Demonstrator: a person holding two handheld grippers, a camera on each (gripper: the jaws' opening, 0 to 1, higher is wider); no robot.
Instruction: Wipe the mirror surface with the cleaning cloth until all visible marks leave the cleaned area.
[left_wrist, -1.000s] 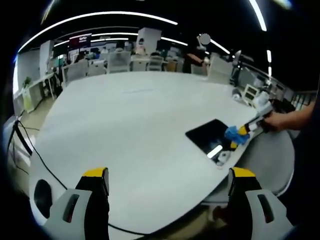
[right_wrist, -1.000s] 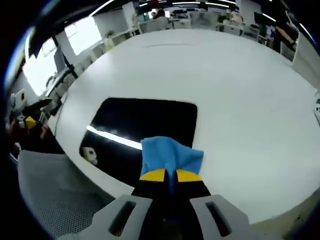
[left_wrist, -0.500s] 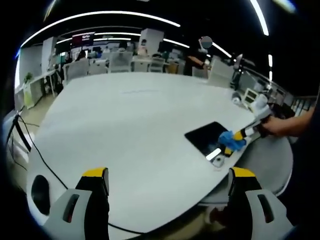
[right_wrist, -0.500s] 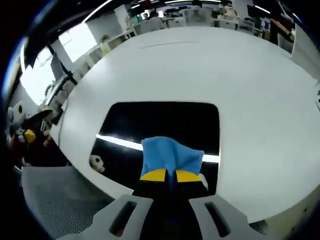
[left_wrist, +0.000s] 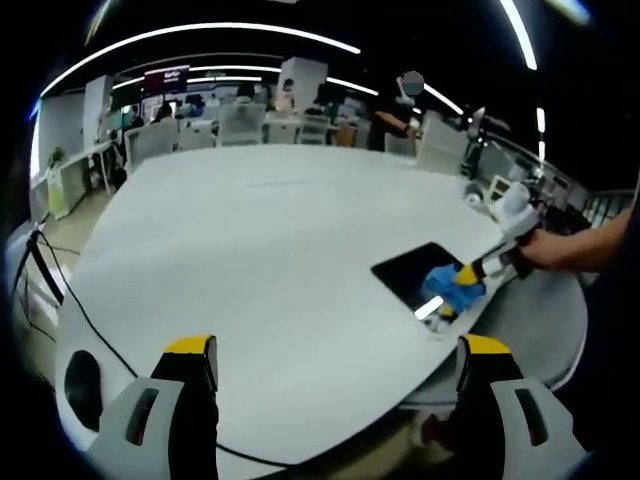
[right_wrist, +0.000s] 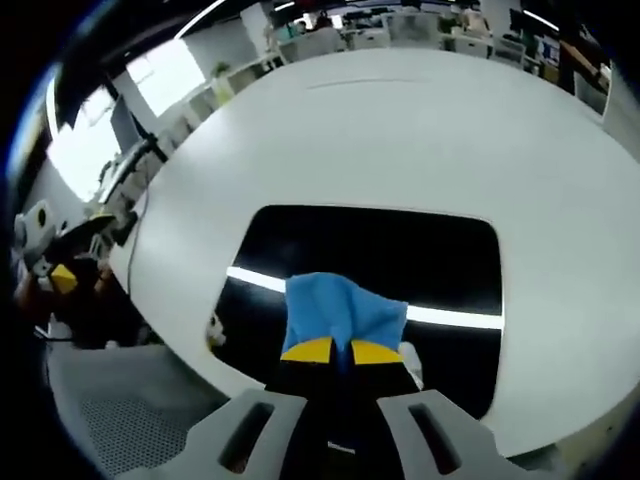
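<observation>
my right gripper (right_wrist: 335, 352) is clamped on the blue cloth (right_wrist: 343, 312), pressing it onto the dark mirror (right_wrist: 380, 260) near the white table (left_wrist: 260, 240) edge, while my left gripper (left_wrist: 335, 362) hangs wide open, holding nothing.

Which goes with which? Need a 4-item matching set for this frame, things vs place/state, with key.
Things:
1. cleaning cloth
2. mirror
3. left gripper
4. right gripper

Places/states:
A. jaws wide apart, nothing between them, over the near edge of the white table
B. shut on the blue fabric, tips over the dark glass
C. flat and dark near the table edge, reflecting a strip of ceiling light
D. blue, bunched between yellow-tipped jaws, over the mirror

Pairs: 1-D, 2-C, 3-A, 4-B
</observation>
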